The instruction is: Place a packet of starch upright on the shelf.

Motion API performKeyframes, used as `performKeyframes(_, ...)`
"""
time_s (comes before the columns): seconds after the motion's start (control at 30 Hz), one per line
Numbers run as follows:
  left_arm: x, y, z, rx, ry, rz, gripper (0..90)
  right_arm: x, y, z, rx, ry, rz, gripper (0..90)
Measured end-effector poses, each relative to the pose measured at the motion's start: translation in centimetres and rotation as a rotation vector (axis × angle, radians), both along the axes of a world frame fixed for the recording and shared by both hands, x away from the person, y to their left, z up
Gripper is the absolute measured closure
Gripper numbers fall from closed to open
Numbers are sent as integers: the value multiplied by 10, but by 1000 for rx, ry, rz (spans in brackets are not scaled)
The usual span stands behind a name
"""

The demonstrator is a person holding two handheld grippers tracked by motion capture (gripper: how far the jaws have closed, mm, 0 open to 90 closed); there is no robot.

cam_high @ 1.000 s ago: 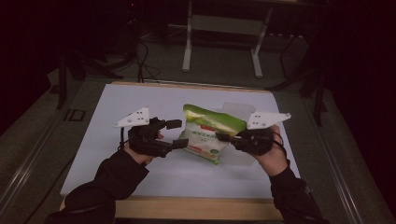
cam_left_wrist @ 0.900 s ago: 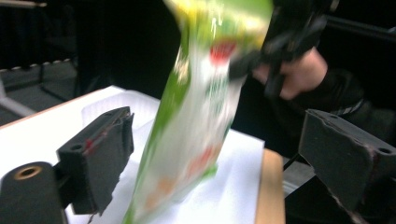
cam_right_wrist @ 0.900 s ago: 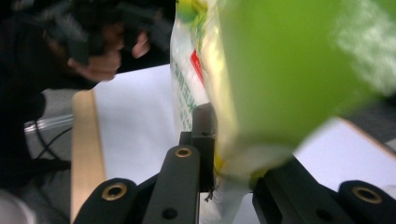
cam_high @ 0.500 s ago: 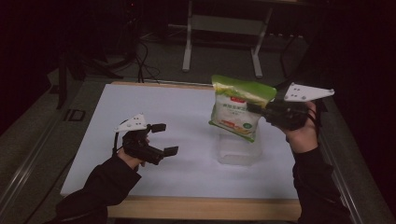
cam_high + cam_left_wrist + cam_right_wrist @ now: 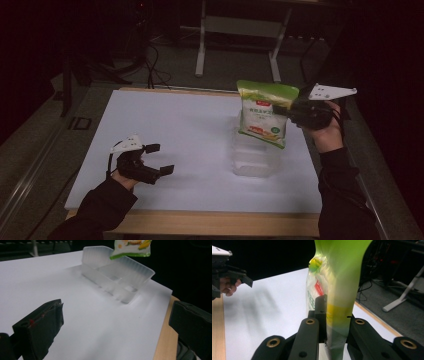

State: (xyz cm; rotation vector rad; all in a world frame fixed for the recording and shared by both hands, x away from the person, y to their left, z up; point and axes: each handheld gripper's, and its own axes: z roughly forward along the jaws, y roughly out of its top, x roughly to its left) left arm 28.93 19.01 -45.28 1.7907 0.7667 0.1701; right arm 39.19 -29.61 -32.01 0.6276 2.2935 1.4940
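I work in a dim lab: white-topped table (image 5: 175, 130), metal stand legs (image 5: 201, 50) and floor cables (image 5: 150, 60) at upper frame.

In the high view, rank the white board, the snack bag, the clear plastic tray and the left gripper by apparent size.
1. White board, by far the largest.
2. Snack bag and clear plastic tray: look alike; the bag is lifted nearer the camera, so unsure.
3. Left gripper, a little smaller.

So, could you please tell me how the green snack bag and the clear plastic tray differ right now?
The green snack bag hangs upright in the air, clamped in the right tool; the clear plastic tray rests on the white table, untouched. The bag is opaque and printed; the tray is see-through, with compartments. The bag hangs above the tray.
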Motion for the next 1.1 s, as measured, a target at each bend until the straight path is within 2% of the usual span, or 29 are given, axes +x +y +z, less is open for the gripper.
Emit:
performKeyframes(0.13,-2,5,-4,7,-3,18,3,11,1,-13,-15,45,1,833)
performKeyframes(0.23,-3,7,-7,-3,-2,26,3,19,2,-24,-19,70,-4,833)
performKeyframes(0.47,-1,9,-14,-21,14,32,3,31,7,-42,-10,98,-11,832)
performKeyframes(0.53,0,9,-17,-20,18,29,3,36,11,-46,-16,113,-10,832)
performKeyframes(0.67,0,10,-21,-25,27,33,3,42,18,-57,-39,116,-9,832)
performKeyframes(0.93,3,13,-27,-46,44,48,3,46,14,-74,-18,141,-15,832)
performKeyframes(1.0,2,13,-27,-45,43,49,3,44,10,-79,20,151,-17,832)
performKeyframes(1.1,2,13,-27,-40,41,48,3,42,5,-85,47,155,-24,832)
